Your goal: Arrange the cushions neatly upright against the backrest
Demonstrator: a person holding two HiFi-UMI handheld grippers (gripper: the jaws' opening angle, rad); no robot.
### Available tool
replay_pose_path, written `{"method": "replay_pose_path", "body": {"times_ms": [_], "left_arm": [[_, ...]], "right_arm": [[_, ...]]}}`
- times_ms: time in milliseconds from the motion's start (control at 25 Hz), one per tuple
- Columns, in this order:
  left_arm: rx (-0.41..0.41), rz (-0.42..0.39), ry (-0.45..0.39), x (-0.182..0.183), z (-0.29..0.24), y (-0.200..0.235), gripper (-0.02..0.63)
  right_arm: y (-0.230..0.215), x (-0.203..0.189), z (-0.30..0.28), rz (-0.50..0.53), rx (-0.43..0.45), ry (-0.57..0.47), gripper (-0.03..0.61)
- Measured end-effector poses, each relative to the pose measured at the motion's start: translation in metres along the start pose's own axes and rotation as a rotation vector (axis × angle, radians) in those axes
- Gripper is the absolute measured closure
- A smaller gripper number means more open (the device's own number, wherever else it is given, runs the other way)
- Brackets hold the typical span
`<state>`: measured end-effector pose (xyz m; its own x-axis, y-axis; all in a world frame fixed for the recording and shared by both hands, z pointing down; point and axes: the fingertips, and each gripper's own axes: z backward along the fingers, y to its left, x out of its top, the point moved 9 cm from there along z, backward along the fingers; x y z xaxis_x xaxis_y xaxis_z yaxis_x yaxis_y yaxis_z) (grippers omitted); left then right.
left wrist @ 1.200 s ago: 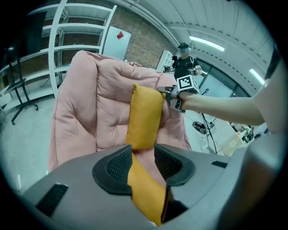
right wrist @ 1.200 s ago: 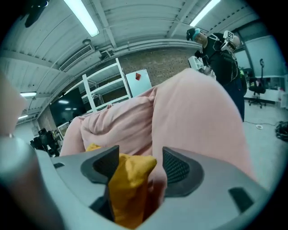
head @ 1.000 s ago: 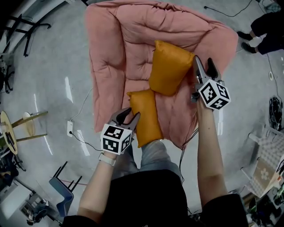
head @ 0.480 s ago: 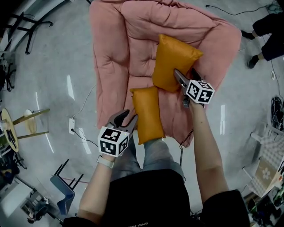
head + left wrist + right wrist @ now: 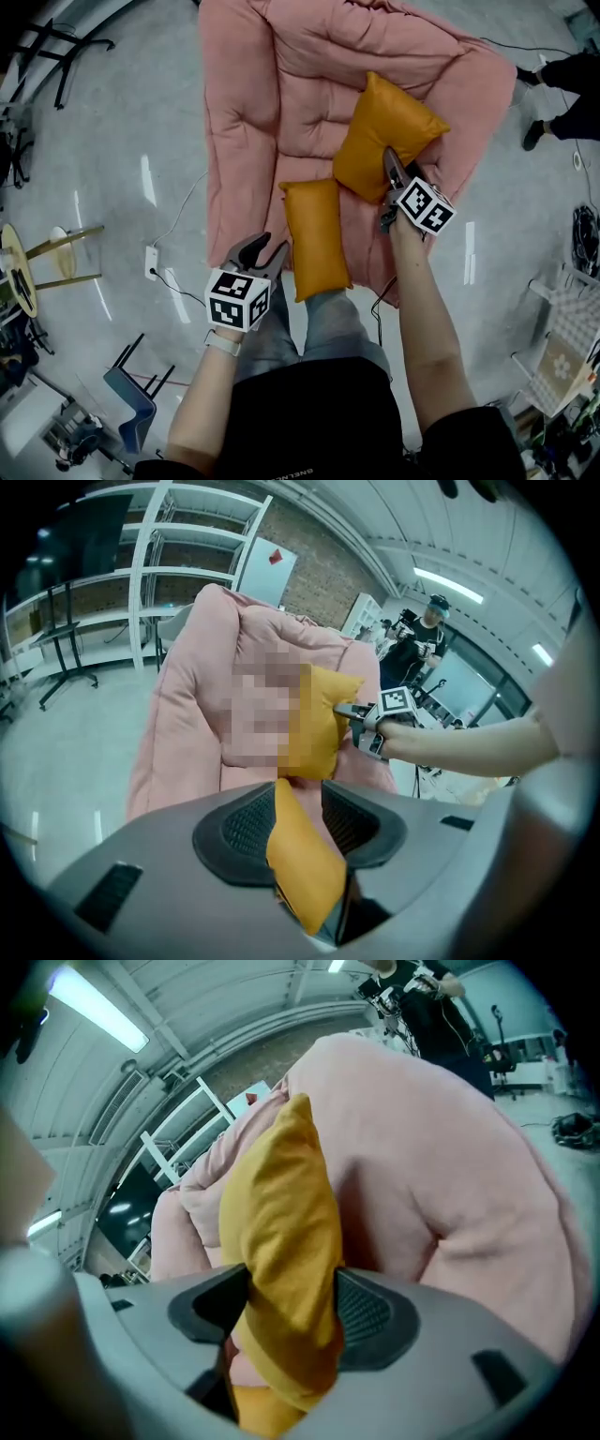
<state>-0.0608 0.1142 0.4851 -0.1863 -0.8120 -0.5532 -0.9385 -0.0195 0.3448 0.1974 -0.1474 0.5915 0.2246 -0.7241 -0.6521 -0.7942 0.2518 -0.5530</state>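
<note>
Two orange cushions lie on a pink padded chair (image 5: 253, 122). The near cushion (image 5: 317, 239) lies lengthwise at the seat's front edge. My left gripper (image 5: 261, 255) is shut on its near left edge, and orange fabric fills the gap between the jaws (image 5: 300, 864). The far cushion (image 5: 384, 131) leans tilted against the right side of the backrest. My right gripper (image 5: 389, 173) has just been closing on its lower right edge. That cushion (image 5: 281, 1232) is pinched between the pads, with pink padding (image 5: 441, 1147) behind it.
A wooden stool (image 5: 37, 267) and a blue chair (image 5: 131, 398) stand on the grey floor at left. A cable and a socket (image 5: 150, 272) lie beside the pink chair. A person (image 5: 562, 84) stands at right. White shelves (image 5: 159, 583) line the far wall.
My right gripper came down from beside the far cushion's right edge to its lower edge and closed on it. That cushion shifted right and tilted. The left gripper kept its grip.
</note>
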Motion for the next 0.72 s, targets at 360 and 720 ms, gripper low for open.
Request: {"method": "replay_pose_path", "body": {"times_ms": [360,720], "left_arm": [[-0.068,-0.044,0.017,-0.01,-0.001,0.001,0.451],[-0.291,-0.186,0.271,-0.095,-0.042,-0.011,0.378]], "right_arm": [[0.0,-0.006,0.018,0.055,0.0,0.007,0.222],[0.03,-0.091,0.096,0.231,0.202,0.273,0.219]]}}
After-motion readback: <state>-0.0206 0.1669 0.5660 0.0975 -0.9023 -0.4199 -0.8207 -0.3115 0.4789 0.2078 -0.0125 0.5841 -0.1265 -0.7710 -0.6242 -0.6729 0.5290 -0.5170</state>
